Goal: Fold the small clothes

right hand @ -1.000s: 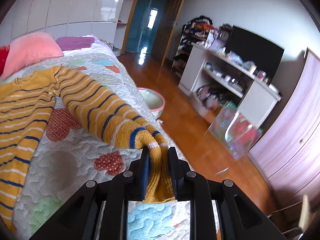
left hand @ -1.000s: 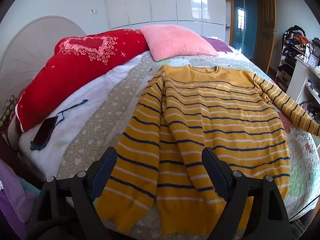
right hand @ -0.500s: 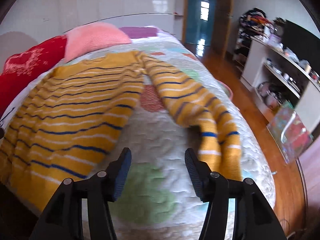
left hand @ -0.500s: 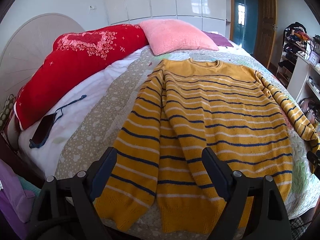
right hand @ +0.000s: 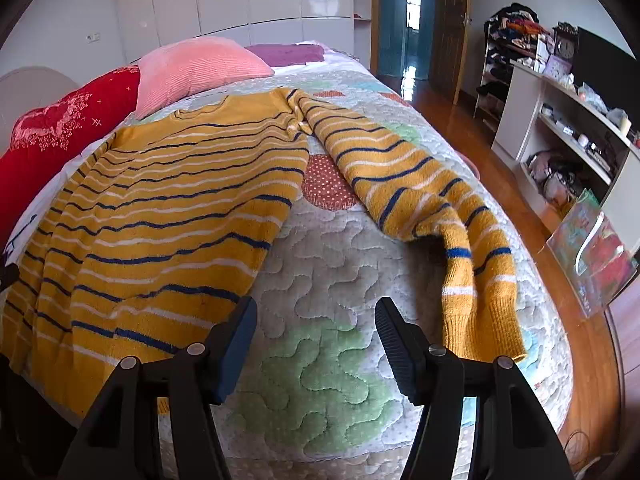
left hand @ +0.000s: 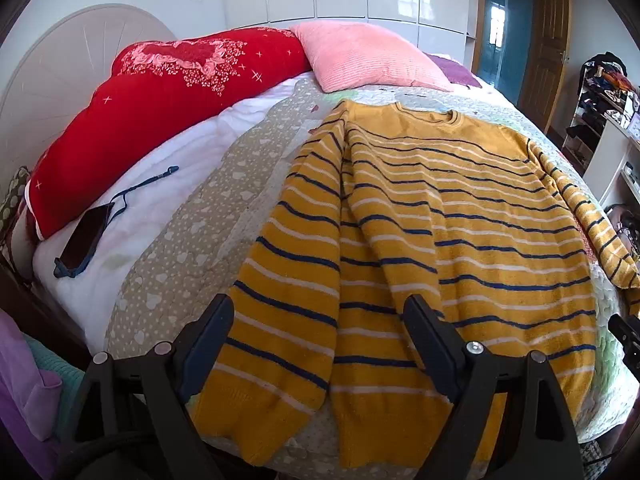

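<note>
— Where do we stand?
— Both our left tongs (left hand: 318, 334) and right tongs (right hand: 312, 326) gape wide, empty. The sweater (left hand: 440, 216) lies flat on the bed (right hand: 320, 264), hem nearest, collar farthest.
— And the loose sleeve (right hand: 420, 196)?
— Right of frame, just beyond our right tongs, cuff over the edge.

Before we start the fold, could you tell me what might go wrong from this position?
1. The right sleeve lies bunched, its cuff near the bed edge; it may slip off the quilt.
2. The left sleeve overlaps the sweater body, so the open left tongs might pinch both layers.
3. The open right tongs hover over bare quilt and could catch it.
</note>
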`<state>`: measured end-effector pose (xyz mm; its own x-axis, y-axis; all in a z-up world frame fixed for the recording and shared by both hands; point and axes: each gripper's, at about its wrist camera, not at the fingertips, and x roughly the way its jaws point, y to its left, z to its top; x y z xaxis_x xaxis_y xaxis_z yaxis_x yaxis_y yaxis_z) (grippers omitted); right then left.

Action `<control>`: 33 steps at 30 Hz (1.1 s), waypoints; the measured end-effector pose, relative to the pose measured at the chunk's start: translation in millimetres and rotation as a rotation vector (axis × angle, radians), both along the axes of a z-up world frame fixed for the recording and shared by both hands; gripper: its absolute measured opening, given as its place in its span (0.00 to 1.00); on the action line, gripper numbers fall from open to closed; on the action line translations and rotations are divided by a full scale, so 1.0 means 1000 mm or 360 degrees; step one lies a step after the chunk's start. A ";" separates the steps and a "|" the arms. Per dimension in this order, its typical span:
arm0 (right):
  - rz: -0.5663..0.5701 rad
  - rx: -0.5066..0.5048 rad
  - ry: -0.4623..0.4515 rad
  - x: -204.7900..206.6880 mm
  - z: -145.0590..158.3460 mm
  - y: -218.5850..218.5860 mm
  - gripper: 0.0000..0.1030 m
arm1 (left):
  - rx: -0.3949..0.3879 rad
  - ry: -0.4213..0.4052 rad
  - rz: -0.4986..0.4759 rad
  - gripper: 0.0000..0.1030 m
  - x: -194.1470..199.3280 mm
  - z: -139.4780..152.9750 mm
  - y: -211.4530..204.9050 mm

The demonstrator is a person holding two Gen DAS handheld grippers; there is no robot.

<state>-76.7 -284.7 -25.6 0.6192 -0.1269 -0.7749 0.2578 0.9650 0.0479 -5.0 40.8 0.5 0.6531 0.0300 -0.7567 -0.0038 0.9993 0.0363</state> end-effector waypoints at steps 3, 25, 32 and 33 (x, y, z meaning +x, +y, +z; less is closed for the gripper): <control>-0.0003 0.0015 0.0012 0.000 -0.003 -0.001 0.65 | -0.0024 0.0002 0.0014 0.84 0.006 0.002 0.011; 0.0010 -0.0079 0.0046 0.006 -0.019 0.009 0.67 | -0.0137 0.0329 -0.0019 0.11 0.118 -0.038 0.063; 0.0008 -0.0084 0.0064 0.009 -0.025 0.014 0.67 | 0.0336 0.0111 0.0345 0.11 0.163 0.004 0.122; 0.0008 -0.0091 0.0063 0.010 -0.025 0.015 0.67 | 0.0351 0.0115 0.0375 0.13 0.168 0.006 0.127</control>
